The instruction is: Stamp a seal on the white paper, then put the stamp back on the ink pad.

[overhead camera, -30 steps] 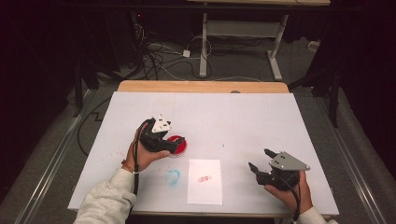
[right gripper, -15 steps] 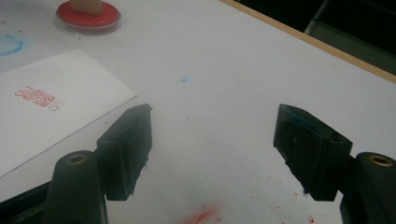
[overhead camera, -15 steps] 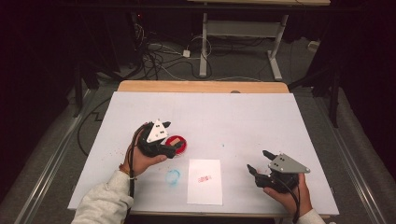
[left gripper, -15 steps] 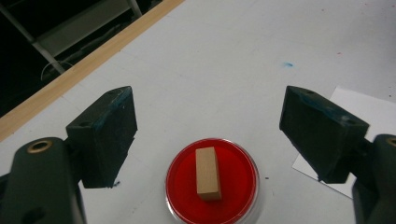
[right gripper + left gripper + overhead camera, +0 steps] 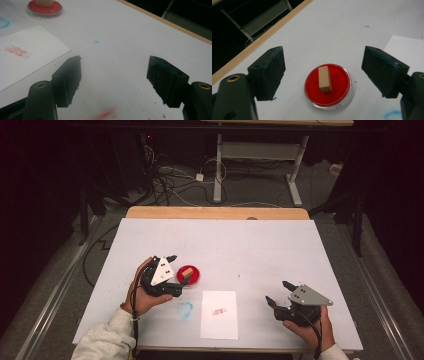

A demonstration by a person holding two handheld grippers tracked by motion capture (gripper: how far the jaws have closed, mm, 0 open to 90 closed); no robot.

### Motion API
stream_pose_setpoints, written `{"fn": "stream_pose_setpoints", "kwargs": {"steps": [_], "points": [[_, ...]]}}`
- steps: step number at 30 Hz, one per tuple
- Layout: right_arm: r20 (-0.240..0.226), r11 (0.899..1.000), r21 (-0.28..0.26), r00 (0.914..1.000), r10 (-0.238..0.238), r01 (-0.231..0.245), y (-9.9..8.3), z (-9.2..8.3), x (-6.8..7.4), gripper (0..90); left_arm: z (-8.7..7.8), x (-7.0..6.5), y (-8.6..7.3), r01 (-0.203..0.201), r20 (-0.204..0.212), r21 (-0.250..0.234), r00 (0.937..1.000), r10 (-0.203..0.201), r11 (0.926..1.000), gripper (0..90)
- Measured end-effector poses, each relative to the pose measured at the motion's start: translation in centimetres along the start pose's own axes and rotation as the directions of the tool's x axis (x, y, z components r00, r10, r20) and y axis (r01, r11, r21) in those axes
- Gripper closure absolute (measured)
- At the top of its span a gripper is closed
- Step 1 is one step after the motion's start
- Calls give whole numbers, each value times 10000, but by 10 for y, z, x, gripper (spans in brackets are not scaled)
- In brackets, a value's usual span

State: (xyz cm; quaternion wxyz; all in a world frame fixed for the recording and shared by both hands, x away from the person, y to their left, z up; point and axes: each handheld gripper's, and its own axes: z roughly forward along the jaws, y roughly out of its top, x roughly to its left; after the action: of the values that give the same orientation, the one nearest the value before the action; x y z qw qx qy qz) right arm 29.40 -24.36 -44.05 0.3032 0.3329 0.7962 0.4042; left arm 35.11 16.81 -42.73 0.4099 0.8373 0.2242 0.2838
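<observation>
A small wooden stamp block [image 5: 325, 79] stands in a round red ink pad dish [image 5: 328, 86] on the white table. In the high view the dish [image 5: 194, 274] lies just right of my left gripper [image 5: 179, 270]. That left gripper [image 5: 323, 72] is open, its jaws wide on either side of the dish and holding nothing. A white paper sheet [image 5: 219, 314] with a red stamped mark [image 5: 218, 311] lies near the front edge. My right gripper [image 5: 277, 293] is open and empty at the front right, over bare table [image 5: 113, 82].
A blue smudge [image 5: 185, 309] marks the table left of the paper. Red ink stains [image 5: 106, 114] lie under the right gripper. A wooden strip [image 5: 215, 213] runs along the table's far edge, with a desk frame and cables on the floor beyond.
My left gripper has drawn back toward the front left, away from the dish, with the stamp block left standing in it. The right gripper has barely shifted.
</observation>
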Motion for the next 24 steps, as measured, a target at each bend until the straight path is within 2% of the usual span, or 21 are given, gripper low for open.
{"fn": "stream_pose_setpoints", "kwargs": {"steps": [3, 8, 19, 24], "points": [[17, 10000, -48, 10000, 20, -20, 0, 0, -1, 282, -6, -2, -5, -79, -85, -47, 9999, 78, 10000, 186], [123, 9999, -107, 9999, 65, -64, 2, -1, -2, 281, -17, -6, -16, -461, -162, -172, 9988, 458, 9988, 198], [72, 9999, -89, 9999, -73, 73, 2, -1, 2, 280, -43, -6, -37, -14, -498, -57, 9988, 11, 10000, 182], [128, 9999, -123, 9999, 19, -18, 2, -2, 1, 279, -49, -6, -47, 208, -581, 41, 9981, -206, 9998, 182]]}}
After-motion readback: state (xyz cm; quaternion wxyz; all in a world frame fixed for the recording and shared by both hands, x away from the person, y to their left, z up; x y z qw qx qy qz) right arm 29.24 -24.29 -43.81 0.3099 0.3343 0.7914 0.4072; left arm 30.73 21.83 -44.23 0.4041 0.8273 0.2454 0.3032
